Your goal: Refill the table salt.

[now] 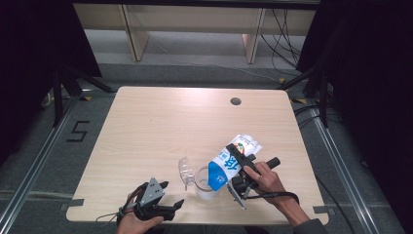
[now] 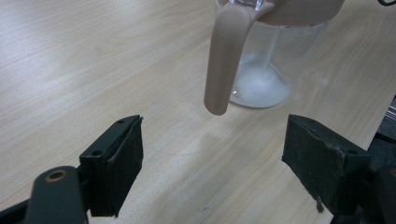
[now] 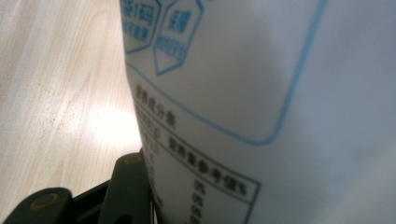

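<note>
A blue and white printed pouch (image 1: 228, 165) is tilted mouth-down over a clear jug (image 1: 204, 189) near the table's front edge. My right gripper (image 1: 237, 158) is shut on the pouch's middle; in the right gripper view the pouch (image 3: 252, 93) presses against my left finger (image 3: 128, 186). My left gripper (image 1: 173, 193) rests open at the front left, a short way from the jug, with nothing between its pads. In the left gripper view my own gripper (image 2: 212, 144) faces the jug (image 2: 275, 60), whose beige handle (image 2: 223, 65) points toward me. Something white (image 2: 257, 86) covers the jug's bottom.
A clear plastic piece (image 1: 185, 169) stands at the jug's left rim. The wooden table (image 1: 160, 126) has a round cable hole (image 1: 235, 101) at the back right. The front edge runs close under both hands.
</note>
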Motion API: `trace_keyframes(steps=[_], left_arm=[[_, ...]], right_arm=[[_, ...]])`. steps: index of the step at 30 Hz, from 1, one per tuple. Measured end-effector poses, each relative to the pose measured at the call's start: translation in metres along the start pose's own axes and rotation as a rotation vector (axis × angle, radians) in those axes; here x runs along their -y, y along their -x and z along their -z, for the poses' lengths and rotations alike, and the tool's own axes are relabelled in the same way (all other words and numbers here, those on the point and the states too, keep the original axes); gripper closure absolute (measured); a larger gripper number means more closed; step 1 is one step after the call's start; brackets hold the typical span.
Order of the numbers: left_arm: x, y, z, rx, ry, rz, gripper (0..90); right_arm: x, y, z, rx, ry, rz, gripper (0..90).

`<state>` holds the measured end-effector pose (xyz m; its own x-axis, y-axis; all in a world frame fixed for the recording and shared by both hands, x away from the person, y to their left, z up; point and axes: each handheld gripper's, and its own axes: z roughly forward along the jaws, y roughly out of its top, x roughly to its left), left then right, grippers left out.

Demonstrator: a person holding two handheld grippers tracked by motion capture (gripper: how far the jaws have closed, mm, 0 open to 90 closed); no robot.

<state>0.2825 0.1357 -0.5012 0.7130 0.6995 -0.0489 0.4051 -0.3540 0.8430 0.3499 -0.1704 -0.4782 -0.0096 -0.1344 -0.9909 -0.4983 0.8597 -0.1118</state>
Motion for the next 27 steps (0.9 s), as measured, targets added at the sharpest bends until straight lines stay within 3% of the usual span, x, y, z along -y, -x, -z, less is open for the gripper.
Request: trace_keyframes(steps=[27], left_arm=[[0.0000, -0.0001, 0.0001, -0.001, 0.000, 0.000, 19.8]], right_arm=[[0.0003, 0.0008, 0.0004, 0.002, -0.008, 0.012, 54.9]])
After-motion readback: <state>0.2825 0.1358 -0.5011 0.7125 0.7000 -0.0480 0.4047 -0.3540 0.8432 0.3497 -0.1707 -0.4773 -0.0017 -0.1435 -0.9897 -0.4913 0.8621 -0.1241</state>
